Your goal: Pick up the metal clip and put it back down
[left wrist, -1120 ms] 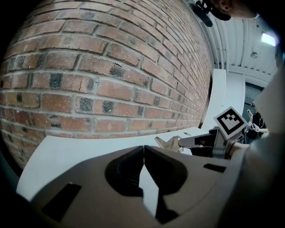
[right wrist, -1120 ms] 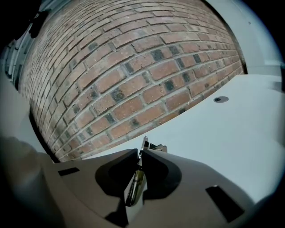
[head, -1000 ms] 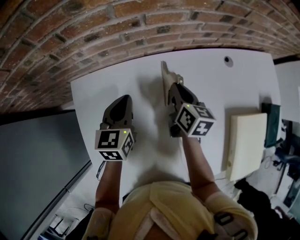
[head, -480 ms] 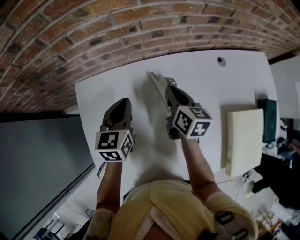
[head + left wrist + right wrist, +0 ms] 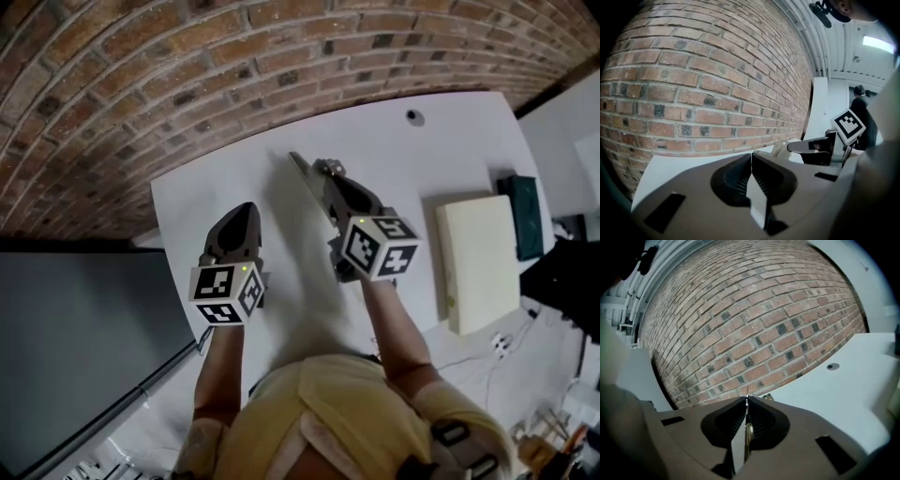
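Worktop [image 5: 422, 159]: white, set against a red brick wall [image 5: 187, 75]; a small round dark fitting [image 5: 411, 117] lies near its far edge.
Right gripper [image 5: 323, 175]: jaws have just been closing and are now clamped on the metal clip; in the right gripper view the right gripper [image 5: 746, 399] shows its pads nearly meeting, with a thin strip of metal pinched between them.
Metal clip [image 5: 300, 171]: a long, narrow piece held in the right gripper, its far end sticking out past the jaw tips toward the wall; it appears raised off the worktop, with a soft shadow to its left. Seen edge-on between the pads in the right gripper view [image 5: 748, 431].
Left gripper [image 5: 246, 210]: jaws together with nothing between them, over the left part of the worktop, well apart from the clip; confirmed in the left gripper view [image 5: 752, 154].
Marker cubes: one on each gripper, left [image 5: 225, 292] and right [image 5: 380, 246].
Cream slab [image 5: 478, 262]: flat on the worktop's right side.
Dark green item [image 5: 523, 216]: just beside the slab's far right corner.
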The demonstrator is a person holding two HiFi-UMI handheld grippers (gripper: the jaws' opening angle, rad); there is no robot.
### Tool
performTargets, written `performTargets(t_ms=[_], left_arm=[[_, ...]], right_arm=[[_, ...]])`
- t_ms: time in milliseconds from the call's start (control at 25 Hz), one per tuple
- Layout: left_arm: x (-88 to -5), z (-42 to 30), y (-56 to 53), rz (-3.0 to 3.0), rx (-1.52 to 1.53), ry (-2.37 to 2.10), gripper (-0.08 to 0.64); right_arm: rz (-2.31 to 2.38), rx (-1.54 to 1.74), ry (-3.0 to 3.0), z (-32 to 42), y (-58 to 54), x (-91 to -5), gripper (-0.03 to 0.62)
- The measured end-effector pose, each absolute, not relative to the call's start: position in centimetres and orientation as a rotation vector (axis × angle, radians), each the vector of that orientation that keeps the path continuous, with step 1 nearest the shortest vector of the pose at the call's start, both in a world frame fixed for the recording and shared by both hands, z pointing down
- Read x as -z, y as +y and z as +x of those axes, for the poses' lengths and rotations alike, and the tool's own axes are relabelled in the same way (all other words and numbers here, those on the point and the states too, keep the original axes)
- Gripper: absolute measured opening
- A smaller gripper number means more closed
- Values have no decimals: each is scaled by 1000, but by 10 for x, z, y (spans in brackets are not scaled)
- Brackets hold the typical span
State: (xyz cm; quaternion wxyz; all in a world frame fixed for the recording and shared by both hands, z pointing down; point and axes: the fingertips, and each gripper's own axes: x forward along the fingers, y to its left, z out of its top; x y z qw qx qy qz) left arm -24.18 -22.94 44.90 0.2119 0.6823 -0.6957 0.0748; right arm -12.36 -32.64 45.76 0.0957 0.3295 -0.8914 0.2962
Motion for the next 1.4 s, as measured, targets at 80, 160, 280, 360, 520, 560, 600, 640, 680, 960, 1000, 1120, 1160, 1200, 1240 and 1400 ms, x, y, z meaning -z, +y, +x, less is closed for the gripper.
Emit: performTargets(t_ms=[80, 160, 280, 360, 520, 560, 600, 640, 680, 960, 1000, 1120, 1160, 1200, 1240, 1400], left_arm=[[-444, -232, -229, 1925, -213, -1916, 5], [-439, -222, -230, 1955, -220, -1897, 5], [-432, -202, -232, 2005, -231, -1858, 5], [-430, -188, -233, 2036, -238, -1828, 5], [-428, -153, -238, 2102, -246, -1759, 5], [-427, -143, -240, 2125, -247, -1735, 5], [-426, -133, -243, 2147, -247, -1712, 5], [-425, -123, -245, 2168, -247, -1691, 5], [-424, -113, -246, 2188, -249, -1672, 5], [-418, -43, -254, 2298, -271, -1545, 5], [-417, -34, -254, 2312, -273, -1529, 5], [-416, -5, -255, 2352, -277, -1480, 5], [-417, 5, -256, 2364, -281, -1462, 5], [-417, 15, -256, 2375, -284, -1444, 5], [-418, 25, -256, 2386, -287, -1427, 5], [-419, 65, -257, 2427, -296, -1359, 5]], right_arm=[[1005, -871, -2646, -112, -323, -451, 21], [1039, -865, -2647, -98, -321, -444, 21], [1102, -860, -2641, -73, -319, -436, 21], [1147, -862, -2631, -54, -317, -433, 21], [1250, -861, -2606, -13, -313, -429, 21], [1284, -861, -2597, -1, -312, -428, 21], [1317, -862, -2588, 11, -311, -427, 21], [1348, -864, -2580, 23, -310, -426, 21], [1378, -867, -2571, 35, -310, -426, 21], [1579, -868, -2508, 119, -303, -417, 21], [1606, -865, -2500, 130, -301, -416, 21], [1683, -864, -2471, 165, -294, -415, 21], [1708, -866, -2459, 177, -292, -415, 21], [1733, -867, -2448, 188, -289, -415, 21], [1756, -867, -2438, 199, -287, -415, 21], [1845, -867, -2408, 242, -279, -416, 21]])
